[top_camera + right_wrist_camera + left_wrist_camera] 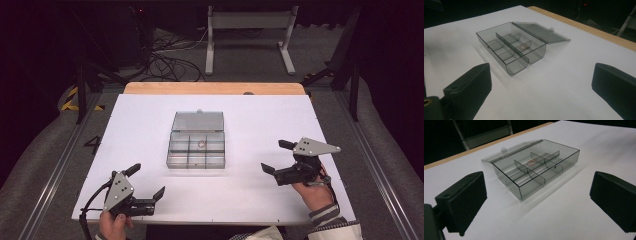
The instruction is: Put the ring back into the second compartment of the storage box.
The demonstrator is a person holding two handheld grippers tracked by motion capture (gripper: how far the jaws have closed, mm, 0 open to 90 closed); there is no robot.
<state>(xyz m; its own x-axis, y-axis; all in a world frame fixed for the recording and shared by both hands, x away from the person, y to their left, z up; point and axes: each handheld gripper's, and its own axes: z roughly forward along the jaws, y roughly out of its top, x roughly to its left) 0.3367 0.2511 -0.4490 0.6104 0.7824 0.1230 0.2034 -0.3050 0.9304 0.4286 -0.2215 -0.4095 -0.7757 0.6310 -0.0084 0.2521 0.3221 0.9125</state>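
Note:
A clear grey compartment box (196,149) (537,168) (510,46) lies in the middle of the white table (150,120), its lid (198,121) (511,150) (540,32) folded flat open behind it. A small reddish ring (202,143) (531,162) (524,47) rests in one compartment of the back row, right of centre. My left gripper (149,182) (536,202) is open near the table's front left, apart from the box, nothing between its jaws. At the front right my right gripper (277,156) (541,85) is open too, holding nothing.
A wooden strip (215,88) runs along the table's far edge. Beyond it stand a white frame (247,37) and tangled cables (167,60) on the floor. Metal rails (55,170) flank the table on both sides.

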